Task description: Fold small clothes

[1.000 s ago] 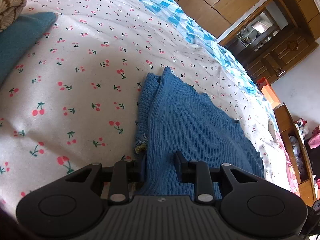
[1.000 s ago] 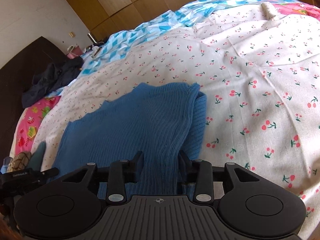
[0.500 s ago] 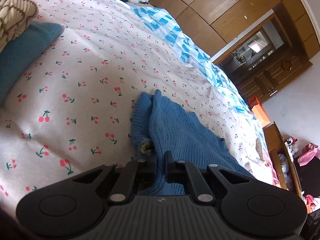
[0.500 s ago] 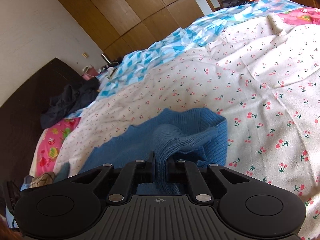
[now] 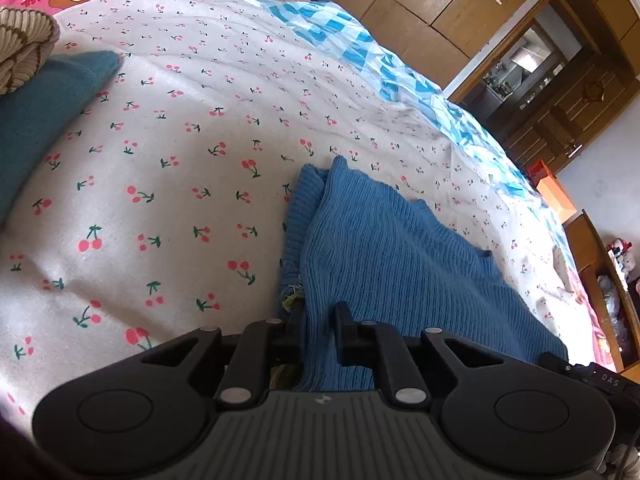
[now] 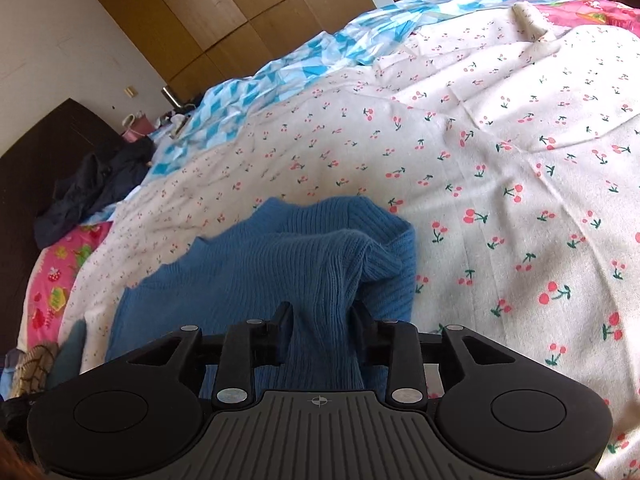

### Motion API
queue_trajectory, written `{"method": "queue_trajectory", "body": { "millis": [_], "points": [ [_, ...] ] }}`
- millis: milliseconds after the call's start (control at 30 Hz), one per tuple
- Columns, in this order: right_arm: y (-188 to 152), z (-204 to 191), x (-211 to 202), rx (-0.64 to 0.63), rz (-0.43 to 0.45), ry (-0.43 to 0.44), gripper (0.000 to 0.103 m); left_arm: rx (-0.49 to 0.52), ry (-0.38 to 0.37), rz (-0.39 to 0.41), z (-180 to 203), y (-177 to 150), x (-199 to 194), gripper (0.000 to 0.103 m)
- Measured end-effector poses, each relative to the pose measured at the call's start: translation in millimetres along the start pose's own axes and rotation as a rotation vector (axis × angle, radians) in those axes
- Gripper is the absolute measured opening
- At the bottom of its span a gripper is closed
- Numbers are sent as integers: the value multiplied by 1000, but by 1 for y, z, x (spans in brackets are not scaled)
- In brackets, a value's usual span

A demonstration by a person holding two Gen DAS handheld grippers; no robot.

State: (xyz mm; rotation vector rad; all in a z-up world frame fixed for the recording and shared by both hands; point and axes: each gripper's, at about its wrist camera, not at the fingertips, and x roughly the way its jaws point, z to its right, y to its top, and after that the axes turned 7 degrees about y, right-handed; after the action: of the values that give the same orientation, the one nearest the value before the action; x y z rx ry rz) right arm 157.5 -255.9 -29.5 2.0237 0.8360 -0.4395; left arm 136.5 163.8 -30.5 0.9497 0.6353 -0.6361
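Observation:
A blue ribbed knit sweater lies on the cherry-print bedspread. My left gripper has its jaws a small way apart, with the sweater's near edge running between them. In the right wrist view the same sweater lies bunched, with a raised fold leading into my right gripper. Its jaws stand apart with the knit between them.
A teal garment and a beige knit item lie at the left. A blue-white quilt, a dark clothes pile and wooden wardrobes are beyond. An orange box stands by the bed's far side.
Both grippers were shut on the sweater half a second ago and have now opened part way. The lifted cloth has sunk back toward the bed.

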Motion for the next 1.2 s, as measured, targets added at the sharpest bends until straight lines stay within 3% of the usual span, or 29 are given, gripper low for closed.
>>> {"method": "queue_trajectory", "body": {
  "millis": [33, 67, 100, 167, 233, 300, 367, 467, 567, 633, 700, 800, 833, 900, 1000, 1100, 1200],
  "points": [
    [1, 1, 4, 0, 2, -7, 32, -2, -7, 5, 1, 2, 3, 18],
    [3, 2, 9, 7, 3, -16, 28, 0, -5, 8, 2, 4, 6, 18],
    [4, 4, 12, 16, 1, -24, 18, -2, -1, 10, 2, 6, 8, 18],
    [8, 5, 6, 41, 27, -3, 14, 11, -14, 30, 7, 8, 7, 18],
    [11, 0, -7, 13, 92, 37, 15, 59, -1, 63, 13, 7, 5, 18],
    [14, -3, -8, -18, 115, 40, 22, 73, 14, 49, 13, 6, 11, 18],
    [16, 5, 9, 9, 61, 16, 30, 52, 14, 29, 9, 6, 17, 18],
    [19, 15, 31, 68, 3, 4, 29, 43, 12, 37, 10, 9, 13, 18],
    [25, 3, 25, 19, 74, -17, 12, 46, 32, 86, 12, 11, 7, 18],
    [27, 1, 14, 10, 141, -22, 11, 27, 59, 87, 8, 11, 11, 18],
    [27, 5, 17, -24, 143, -110, 14, 33, 86, 84, 6, 9, 18, 19],
    [21, 9, 38, -125, 27, -242, 14, 37, 113, 110, 10, 8, 14, 21],
    [20, 8, 36, -151, 38, -264, 16, 36, 121, 129, 11, 8, 9, 21],
    [22, 4, 24, -169, 90, -293, 31, 50, 152, 177, 13, 10, -1, 21],
    [29, -9, 6, -197, 174, -315, 31, 34, 170, 223, 14, 10, -13, 21],
    [31, -39, -5, -260, 215, -265, 34, 9, 148, 254, 16, 2, -25, 21],
    [25, -75, 11, -311, 121, -117, 40, -14, 133, 265, 19, -11, -31, 22]
  ]
}}
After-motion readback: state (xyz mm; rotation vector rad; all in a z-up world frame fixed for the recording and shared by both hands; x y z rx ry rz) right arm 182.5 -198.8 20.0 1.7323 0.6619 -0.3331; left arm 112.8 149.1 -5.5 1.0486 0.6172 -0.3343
